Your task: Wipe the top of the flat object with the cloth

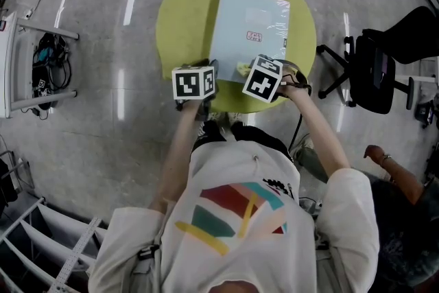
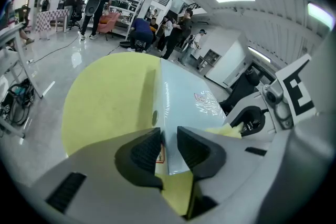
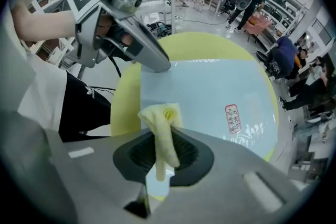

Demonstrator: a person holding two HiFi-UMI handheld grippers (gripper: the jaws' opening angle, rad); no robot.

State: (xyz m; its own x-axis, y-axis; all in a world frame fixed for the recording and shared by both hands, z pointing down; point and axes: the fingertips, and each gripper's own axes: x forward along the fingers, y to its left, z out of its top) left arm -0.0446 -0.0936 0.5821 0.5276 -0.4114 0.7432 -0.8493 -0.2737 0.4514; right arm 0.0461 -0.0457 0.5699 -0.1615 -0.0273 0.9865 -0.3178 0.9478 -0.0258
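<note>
On the table (image 2: 110, 97), the left tool (image 2: 167, 147) pinches the blue packet (image 3: 210, 86) (hold firm). The right tool (image 3: 163, 152), pinching the cloth (image 3: 160, 118), should sweep lightly.

Pale blue flat plastic-wrapped packet (image 1: 240, 17): small red-framed label (image 3: 232, 118) with red characters, too small to read. Left white marker cube (image 1: 193, 82) and right white marker cube (image 1: 264, 77): black square code patterns, no letters. Black shorts (image 3: 84, 107): white trefoil logo (image 3: 90, 92).
</note>
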